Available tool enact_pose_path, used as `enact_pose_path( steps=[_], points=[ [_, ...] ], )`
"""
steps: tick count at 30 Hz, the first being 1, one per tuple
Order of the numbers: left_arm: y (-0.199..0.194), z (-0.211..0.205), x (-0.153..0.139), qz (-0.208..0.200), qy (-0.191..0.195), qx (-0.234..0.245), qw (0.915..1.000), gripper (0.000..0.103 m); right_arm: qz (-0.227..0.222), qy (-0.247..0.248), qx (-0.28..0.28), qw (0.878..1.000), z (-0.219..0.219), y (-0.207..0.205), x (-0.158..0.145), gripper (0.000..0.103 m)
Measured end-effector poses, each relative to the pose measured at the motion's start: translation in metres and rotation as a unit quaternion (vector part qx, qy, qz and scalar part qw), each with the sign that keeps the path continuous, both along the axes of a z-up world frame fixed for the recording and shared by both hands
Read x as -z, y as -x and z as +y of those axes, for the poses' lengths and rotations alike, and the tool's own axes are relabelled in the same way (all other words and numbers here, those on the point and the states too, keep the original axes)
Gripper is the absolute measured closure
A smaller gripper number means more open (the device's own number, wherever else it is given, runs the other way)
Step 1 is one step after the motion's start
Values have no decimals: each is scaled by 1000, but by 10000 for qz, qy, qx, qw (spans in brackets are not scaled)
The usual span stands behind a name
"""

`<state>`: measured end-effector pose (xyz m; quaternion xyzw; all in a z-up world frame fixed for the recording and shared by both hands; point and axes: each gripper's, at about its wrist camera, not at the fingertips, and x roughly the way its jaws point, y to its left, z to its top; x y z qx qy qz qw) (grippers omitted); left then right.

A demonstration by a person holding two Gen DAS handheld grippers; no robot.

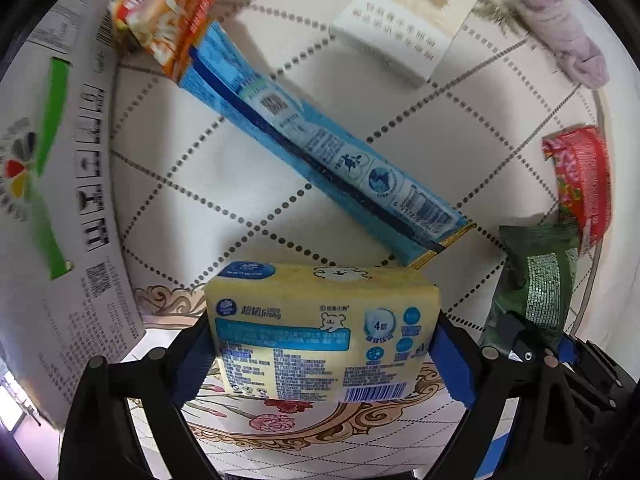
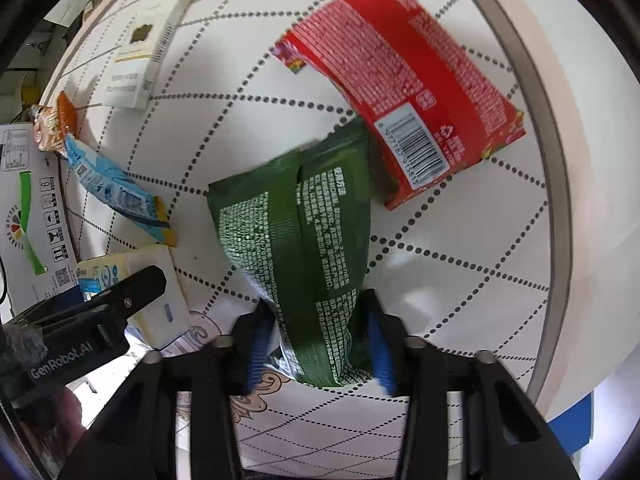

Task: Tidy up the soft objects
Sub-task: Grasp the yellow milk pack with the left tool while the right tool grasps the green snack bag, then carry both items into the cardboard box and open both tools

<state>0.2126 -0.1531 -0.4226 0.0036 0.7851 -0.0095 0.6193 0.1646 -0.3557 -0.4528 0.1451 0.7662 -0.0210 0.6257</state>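
Right gripper point(image 2: 316, 346) was clamped on the green pouch point(image 2: 296, 240); left gripper point(image 1: 320, 356) straddled the tissue pack point(image 1: 320, 332), jaws wide, grip unconfirmed. Both lay on the table point(image 1: 280, 200). Step: pickup. Next: lift, clearing the red pouch point(image 2: 404, 80).

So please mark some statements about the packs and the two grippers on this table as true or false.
1. The right gripper is closed on the green bag. True.
2. The yellow tissue pack sits between the left gripper fingers. True.
3. The red bag is held by a gripper. False: it lies free on the table.
4. The long blue pack lies under the tissue pack. False: it lies beyond it.
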Motion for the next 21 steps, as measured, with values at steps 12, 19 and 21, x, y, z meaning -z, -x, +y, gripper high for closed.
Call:
enact_pose_path(
  steps=[12,19,21],
  points=[
    [40,29,-142,-1034,840,-264,9907,9,-683,-422,-291,9963,42,25,-77,70],
    [17,122,-226,-1512,946,-877,9800,9,-1441,-1076,-821,9803,111,1,-192,71],
    [11,151,-233,-1649,785,-997,9781,9,-1656,-1162,-1023,9740,149,-12,-215,71]
  ],
)
